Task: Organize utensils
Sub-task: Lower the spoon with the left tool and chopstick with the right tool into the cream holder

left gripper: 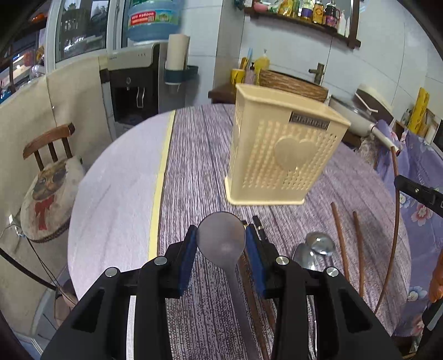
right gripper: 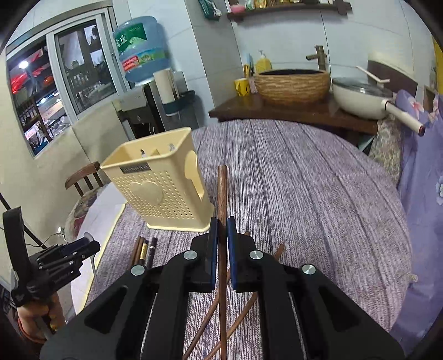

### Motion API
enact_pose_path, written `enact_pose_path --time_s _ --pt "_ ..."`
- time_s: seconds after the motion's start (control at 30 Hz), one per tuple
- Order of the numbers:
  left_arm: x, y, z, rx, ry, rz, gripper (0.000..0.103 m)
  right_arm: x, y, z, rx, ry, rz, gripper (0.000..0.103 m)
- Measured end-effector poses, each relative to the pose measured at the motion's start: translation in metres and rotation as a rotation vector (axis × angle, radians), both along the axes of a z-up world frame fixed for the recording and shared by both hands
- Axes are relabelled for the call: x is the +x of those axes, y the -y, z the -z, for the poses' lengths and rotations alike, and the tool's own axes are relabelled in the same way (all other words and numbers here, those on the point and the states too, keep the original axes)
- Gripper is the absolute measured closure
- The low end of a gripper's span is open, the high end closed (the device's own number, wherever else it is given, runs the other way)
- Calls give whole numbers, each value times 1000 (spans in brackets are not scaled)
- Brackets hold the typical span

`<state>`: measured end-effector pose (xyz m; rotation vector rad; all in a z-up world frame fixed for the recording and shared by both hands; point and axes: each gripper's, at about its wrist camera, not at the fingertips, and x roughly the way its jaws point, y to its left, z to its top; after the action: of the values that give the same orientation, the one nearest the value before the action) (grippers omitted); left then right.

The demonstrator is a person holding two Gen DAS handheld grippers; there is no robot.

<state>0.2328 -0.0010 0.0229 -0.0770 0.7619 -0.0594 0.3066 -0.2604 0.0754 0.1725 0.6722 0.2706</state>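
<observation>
Woven purple tablecloth (left gripper: 193, 171); perforated cream holder (left gripper: 282, 155); steel spoon (left gripper: 221, 241) clamped.

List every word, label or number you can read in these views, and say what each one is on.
"CHAHUAU", roughly; blurred: dark nameplate on the cream perforated plastic utensil holder.
Unreadable: red and green label on the blue water jug.
Unreadable: labels on the bottles on the dark wall shelf.
Unreadable: small marking on the grey water dispenser.

My left claw (left gripper: 221, 243) is matte black plastic with blue pads (left gripper: 187, 254) and round silver screws. My right claw (right gripper: 221, 235) matches it. Bare skin shows on my left hand (right gripper: 36, 318).
</observation>
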Motion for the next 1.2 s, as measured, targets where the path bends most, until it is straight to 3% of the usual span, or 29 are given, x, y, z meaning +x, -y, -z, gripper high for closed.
enact_pose_path --time_s 0.47,0.77,1.0,1.2 --pt "-11 1 -36 56 109 3 67 -35 6 -40 -18 76 -29 95" --pt "-9 -4 -55 19 126 20 67 -38 3 -59 15 91 -65 95" --pt "0 -3 -104 -2 215 31 67 -28 -8 -98 31 136 -92 95" --pt "29 10 -157 -3 315 28 67 -5 -21 -157 72 238 -81 95"
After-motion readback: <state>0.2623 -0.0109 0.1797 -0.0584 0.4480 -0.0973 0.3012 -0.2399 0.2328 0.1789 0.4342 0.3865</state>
